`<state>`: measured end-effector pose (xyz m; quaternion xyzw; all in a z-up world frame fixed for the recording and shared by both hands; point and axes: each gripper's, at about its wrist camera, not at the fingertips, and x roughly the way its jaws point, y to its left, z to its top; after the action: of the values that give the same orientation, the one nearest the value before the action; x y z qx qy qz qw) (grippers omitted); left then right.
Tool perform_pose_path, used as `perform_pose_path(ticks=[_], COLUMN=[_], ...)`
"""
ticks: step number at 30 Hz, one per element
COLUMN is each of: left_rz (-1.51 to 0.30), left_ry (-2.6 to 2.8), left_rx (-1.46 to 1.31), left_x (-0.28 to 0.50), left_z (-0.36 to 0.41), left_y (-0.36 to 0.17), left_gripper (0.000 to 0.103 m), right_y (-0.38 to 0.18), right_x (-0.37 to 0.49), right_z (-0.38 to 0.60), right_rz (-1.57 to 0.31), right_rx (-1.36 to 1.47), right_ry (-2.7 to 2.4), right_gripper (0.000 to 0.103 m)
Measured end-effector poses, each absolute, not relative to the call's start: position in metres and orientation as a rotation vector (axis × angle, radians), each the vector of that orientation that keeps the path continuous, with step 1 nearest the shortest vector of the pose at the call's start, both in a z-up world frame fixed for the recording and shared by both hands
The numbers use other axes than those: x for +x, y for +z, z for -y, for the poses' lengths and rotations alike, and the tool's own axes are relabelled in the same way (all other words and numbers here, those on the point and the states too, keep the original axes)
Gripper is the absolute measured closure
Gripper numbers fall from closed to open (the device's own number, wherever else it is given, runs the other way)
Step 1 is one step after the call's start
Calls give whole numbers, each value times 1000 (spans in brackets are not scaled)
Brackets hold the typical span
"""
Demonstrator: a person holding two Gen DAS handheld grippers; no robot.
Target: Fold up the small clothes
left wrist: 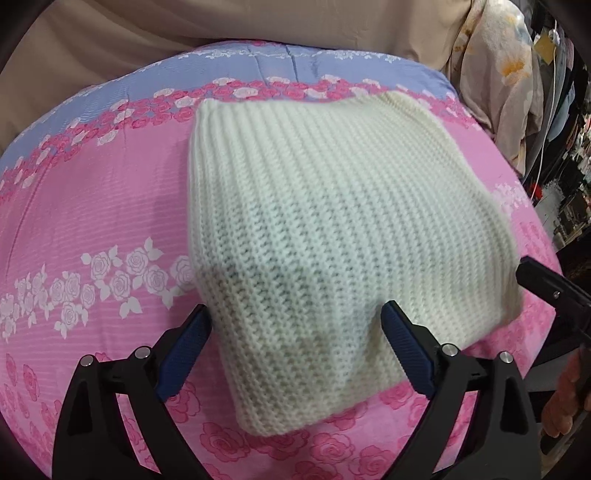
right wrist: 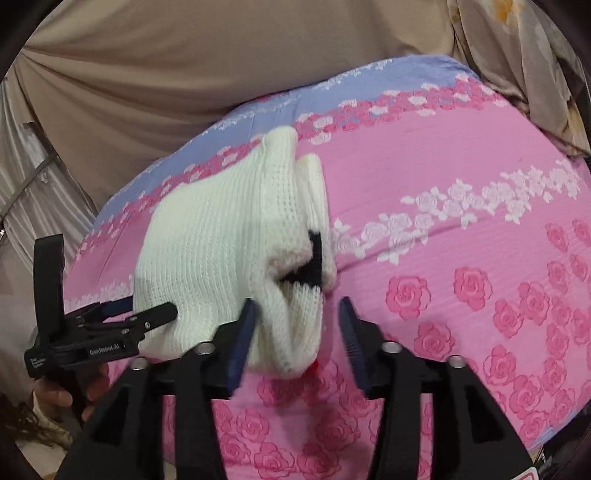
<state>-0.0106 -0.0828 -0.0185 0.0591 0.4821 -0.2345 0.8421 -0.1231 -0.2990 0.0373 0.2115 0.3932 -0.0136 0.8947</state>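
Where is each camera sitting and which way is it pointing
Left wrist: on the left hand-held gripper, looking forward over the white knit garment on the pink floral bedspread; its open blue-padded fingers and the right hand-held gripper show.
Right wrist: on the right hand-held gripper, facing the garment's bunched end; the left hand-held gripper and the person's left hand show.
Shared: garment, bedspread, beige curtain.

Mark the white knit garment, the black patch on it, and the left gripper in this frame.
white knit garment [left wrist: 314, 206]: left wrist view, middle of the knit panel.
black patch [right wrist: 314, 262]: right wrist view, centre of the patch.
left gripper [left wrist: 295, 328]: left wrist view, midway between the open fingertips.
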Motion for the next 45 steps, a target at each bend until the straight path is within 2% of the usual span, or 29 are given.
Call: perform_pose_path(ticks=[9, 12, 15, 26, 29, 31, 33, 34, 35, 36, 37, 39, 45], left_rz=[-1061, -1082, -1127, -1126, -1128, -1121, -1097, -1080, -1057, -1038, -1022, -985, -837], left_ry=[-488, -506, -537, -597, -609, -620, -632, -635, -640, -646, -652, -681, -781], left_rx=[-32, -90, -131, -135, -139, -138, -119, -103, -87, -69, -57, -45, 10], left_x=[27, 43, 56, 72, 74, 73, 69, 67, 64, 62, 60, 54, 28], left_z=[75, 71, 75, 89, 89, 89, 89, 90, 90, 91, 91, 91, 97], left_y=[-15, -21, -31, -40, -39, -36, -29, -24, -19, -13, -8, 5, 57], left_gripper=[5, 5, 5, 5, 5, 8, 22, 27, 36, 40, 47, 55, 57], right_y=[-1, -10, -13, -22, -21, -21, -19, -17, -14, -10, -5, 7, 50], right_x=[-65, -55, -49, -18, -13, -12, -10, -11, -14, -17, -21, -30, -60], right_z=[303, 298, 295, 294, 288, 287, 289, 289, 290, 290, 290, 288, 279], right_rz=[-911, -927, -933, -932, -932, -930, -923, -915, -906, -897, -887, -857, -723], right_rx=[531, 543, 553, 593, 589, 607, 634, 631, 628, 623, 616, 604, 544], right_ry=[14, 26, 40, 102, 111, 132, 147, 148, 146, 140, 133, 128, 112], right_gripper=[31, 23, 19, 14, 18, 26, 43, 48, 56, 60, 62, 64, 65])
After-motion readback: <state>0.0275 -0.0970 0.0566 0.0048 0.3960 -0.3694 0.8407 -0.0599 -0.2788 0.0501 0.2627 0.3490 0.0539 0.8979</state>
